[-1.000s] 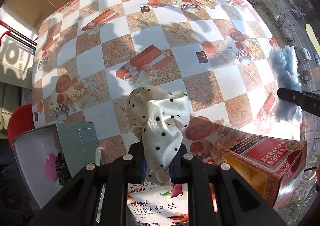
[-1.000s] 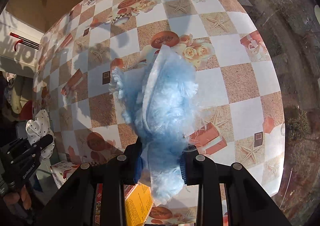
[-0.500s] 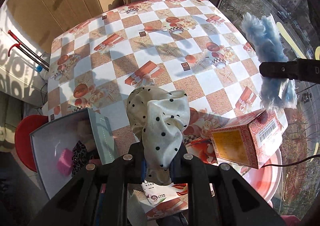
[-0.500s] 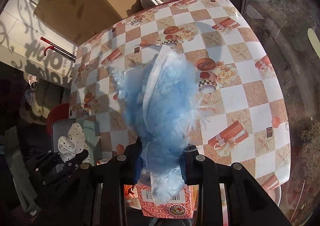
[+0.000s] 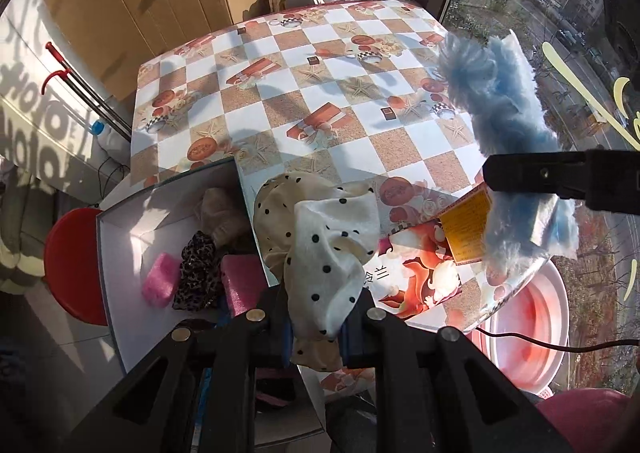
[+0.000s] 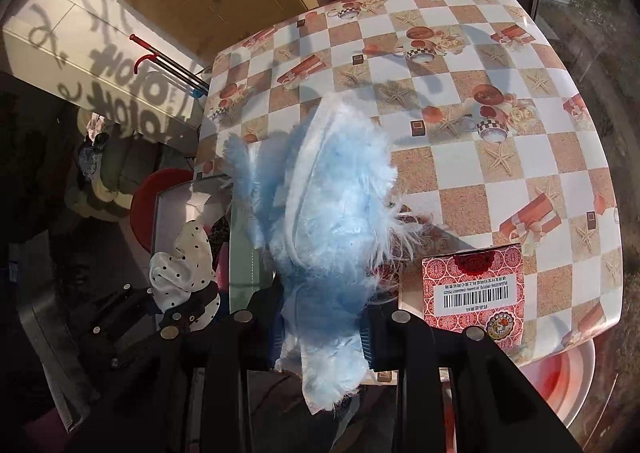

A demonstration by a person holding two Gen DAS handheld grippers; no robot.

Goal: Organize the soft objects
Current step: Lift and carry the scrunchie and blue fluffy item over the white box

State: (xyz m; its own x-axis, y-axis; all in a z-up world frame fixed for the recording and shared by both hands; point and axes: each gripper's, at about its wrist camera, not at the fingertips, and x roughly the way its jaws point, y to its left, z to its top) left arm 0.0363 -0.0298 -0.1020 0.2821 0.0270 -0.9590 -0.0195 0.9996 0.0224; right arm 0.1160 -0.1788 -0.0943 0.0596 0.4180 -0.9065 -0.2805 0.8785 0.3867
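Soft objects, left wrist view: left gripper (image 5: 316, 333) is clamped on the polka-dot cloth (image 5: 320, 249), held above the open box (image 5: 120, 253).
Box contents: pink sponge (image 5: 160, 279) and leopard-print fabric (image 5: 198, 277) are already stowed.
Right wrist view: right gripper (image 6: 324, 337) is clamped on the blue fluffy cloth (image 6: 324, 213), off the surface (image 6: 460, 173).
Remaining: both held cloths are judged unplaced.

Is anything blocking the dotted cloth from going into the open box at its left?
Nothing visible: the dotted cloth, clamped in the left gripper, hangs beside the box, whose open top holds only low soft items.
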